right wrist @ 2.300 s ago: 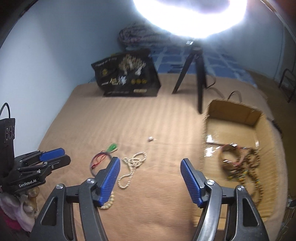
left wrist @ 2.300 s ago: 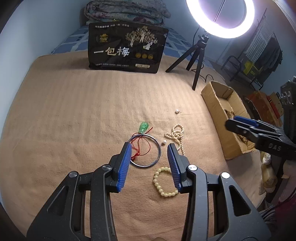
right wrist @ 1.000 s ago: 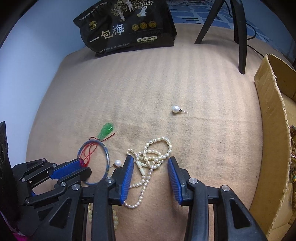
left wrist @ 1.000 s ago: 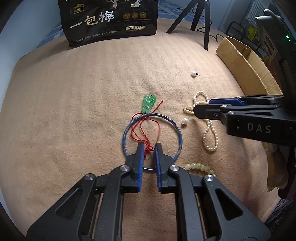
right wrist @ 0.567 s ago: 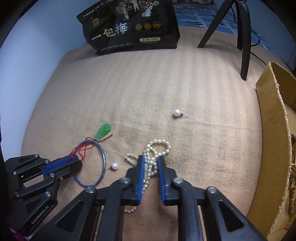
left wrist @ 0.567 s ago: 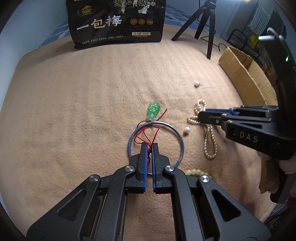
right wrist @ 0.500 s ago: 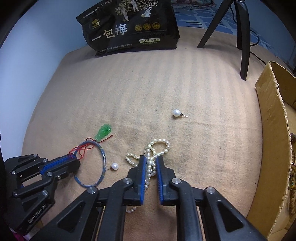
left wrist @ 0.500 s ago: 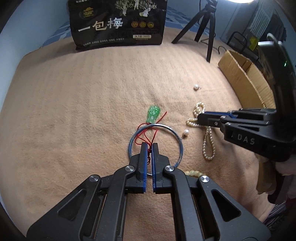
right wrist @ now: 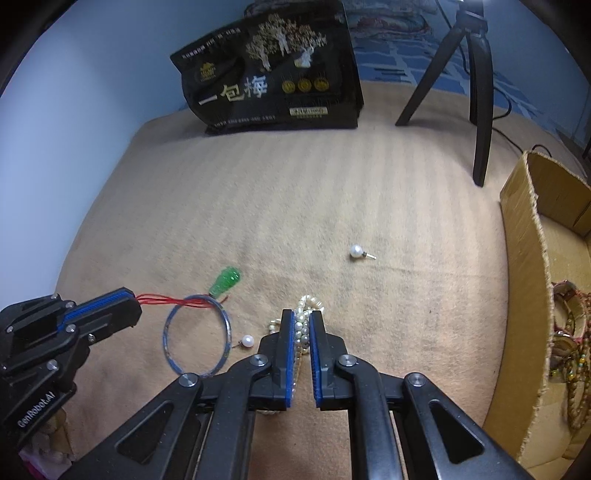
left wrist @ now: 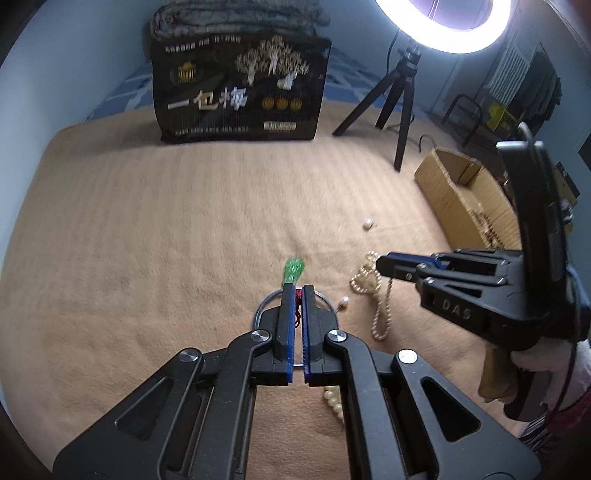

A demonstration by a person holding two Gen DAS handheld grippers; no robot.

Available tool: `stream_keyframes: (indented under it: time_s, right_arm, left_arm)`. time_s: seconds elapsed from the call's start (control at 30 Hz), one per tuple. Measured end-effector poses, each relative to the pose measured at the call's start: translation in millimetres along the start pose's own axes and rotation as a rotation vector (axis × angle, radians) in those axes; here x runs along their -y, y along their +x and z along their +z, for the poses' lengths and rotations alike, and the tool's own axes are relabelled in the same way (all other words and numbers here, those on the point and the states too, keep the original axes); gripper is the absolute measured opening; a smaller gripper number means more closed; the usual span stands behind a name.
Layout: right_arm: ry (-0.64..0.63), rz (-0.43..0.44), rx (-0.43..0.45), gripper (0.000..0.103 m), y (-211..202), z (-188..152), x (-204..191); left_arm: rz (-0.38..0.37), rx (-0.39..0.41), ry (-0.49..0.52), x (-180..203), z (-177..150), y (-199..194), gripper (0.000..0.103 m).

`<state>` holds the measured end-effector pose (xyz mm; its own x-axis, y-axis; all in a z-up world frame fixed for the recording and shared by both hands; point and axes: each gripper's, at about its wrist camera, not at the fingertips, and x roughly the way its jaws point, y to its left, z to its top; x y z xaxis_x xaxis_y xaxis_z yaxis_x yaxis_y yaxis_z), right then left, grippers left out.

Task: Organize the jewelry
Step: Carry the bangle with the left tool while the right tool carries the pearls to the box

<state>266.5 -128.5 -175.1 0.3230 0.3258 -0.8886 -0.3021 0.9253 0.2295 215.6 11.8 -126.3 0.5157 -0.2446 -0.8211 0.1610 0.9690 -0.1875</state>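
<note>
My left gripper [left wrist: 297,290] is shut on the red cord [right wrist: 162,299] of a green pendant [left wrist: 293,269]. The cord runs taut from its tips across the top of a thin blue bangle [right wrist: 195,336] to the pendant [right wrist: 225,282] on the tan blanket. My right gripper [right wrist: 301,315] is shut on a white pearl necklace [right wrist: 303,326], whose strand hangs from its tips [left wrist: 380,306]. Two loose pearl earrings lie nearby, one [right wrist: 247,339] beside the bangle and one [right wrist: 356,251] farther out. A pale bead bracelet [left wrist: 332,402] peeks from under my left gripper.
An open cardboard box [right wrist: 524,277] with several bead pieces inside [right wrist: 569,350] stands at the right. A black printed bag [left wrist: 240,96] stands at the back, with a tripod [left wrist: 402,99] and ring light [left wrist: 443,22] to its right.
Both grippers closed, the left on the red cord and the right on the pearl necklace. Both then rose a little; the cord is pulled straight and the necklace is lifting.
</note>
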Motion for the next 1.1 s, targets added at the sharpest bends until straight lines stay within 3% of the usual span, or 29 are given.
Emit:
stream_keyframes:
  time_s: [0.57, 1.1]
  right_arm:
    - [-0.005, 0.001, 0.055, 0.005, -30, 6, 2]
    - [-0.005, -0.002, 0.139, 0.005, -71, 7, 8]
  left_arm:
    - [-0.049, 0.127, -0.018, 4, 16, -53, 0.0]
    - [-0.081, 0.169, 0.007, 27, 18, -74, 0.0]
